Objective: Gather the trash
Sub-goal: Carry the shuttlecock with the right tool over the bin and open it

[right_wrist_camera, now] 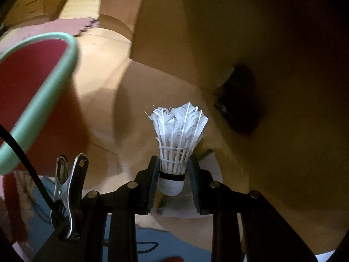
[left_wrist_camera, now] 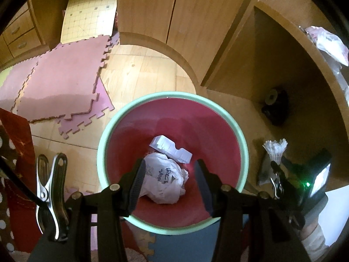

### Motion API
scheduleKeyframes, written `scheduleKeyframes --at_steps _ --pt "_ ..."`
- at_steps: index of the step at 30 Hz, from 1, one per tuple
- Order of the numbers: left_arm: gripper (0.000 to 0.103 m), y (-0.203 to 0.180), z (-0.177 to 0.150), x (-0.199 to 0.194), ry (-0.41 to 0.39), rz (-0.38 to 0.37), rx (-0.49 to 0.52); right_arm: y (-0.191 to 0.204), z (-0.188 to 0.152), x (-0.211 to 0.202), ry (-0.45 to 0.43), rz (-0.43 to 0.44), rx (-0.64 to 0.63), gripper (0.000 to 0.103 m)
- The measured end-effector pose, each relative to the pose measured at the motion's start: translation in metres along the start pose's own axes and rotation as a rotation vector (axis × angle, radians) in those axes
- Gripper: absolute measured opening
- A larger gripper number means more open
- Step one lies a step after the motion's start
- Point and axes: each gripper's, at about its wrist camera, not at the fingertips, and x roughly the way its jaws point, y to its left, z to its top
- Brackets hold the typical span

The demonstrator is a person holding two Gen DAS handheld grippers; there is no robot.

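Left wrist view: pink foam mats (left_wrist_camera: 59, 83) lie on the wooden floor at far left, a metal clip (left_wrist_camera: 51, 196) on my rig nearer in. My left claw (left_wrist_camera: 170, 187) hangs over the red bin (left_wrist_camera: 172, 231) with its mint-green rim, jaws partly apart and nothing between the pads. Down in the bin sit a crumpled white paper (left_wrist_camera: 165, 179) with dark writing and, touching it on the far side, a white foam piece (left_wrist_camera: 170, 148). To the right, a dark object (left_wrist_camera: 274, 104) sits on the floor under the wooden desk. Right wrist view: the bin's rim (right_wrist_camera: 43, 100) curves at left, blurred. My right claw (right_wrist_camera: 172, 179) is closed on a white feather shuttlecock (right_wrist_camera: 176, 144), pads pressing on its base, feathers pointing away from me, beside the bin and outside it.
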Motion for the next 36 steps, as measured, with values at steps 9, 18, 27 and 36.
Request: scheduleKeyframes --at_steps 9,18,27,36 --pt "0.049 0.009 -0.003 -0.002 0.019 0.011 -0.007 0.031 0.021 -0.064 -0.095 0.215 0.103 0.028" --pt "0.049 0.023 -0.004 -0.007 0.017 0.028 -0.052 0.084 0.058 -0.106 -0.162 0.464 0.126 0.028" --pt "0.049 0.034 0.000 -0.015 0.009 -0.001 -0.095 0.110 0.074 -0.099 -0.163 0.477 0.095 0.037" --pt "0.049 0.022 -0.004 -0.020 -0.003 -0.030 -0.066 0.095 0.070 -0.127 -0.164 0.509 0.153 0.042"
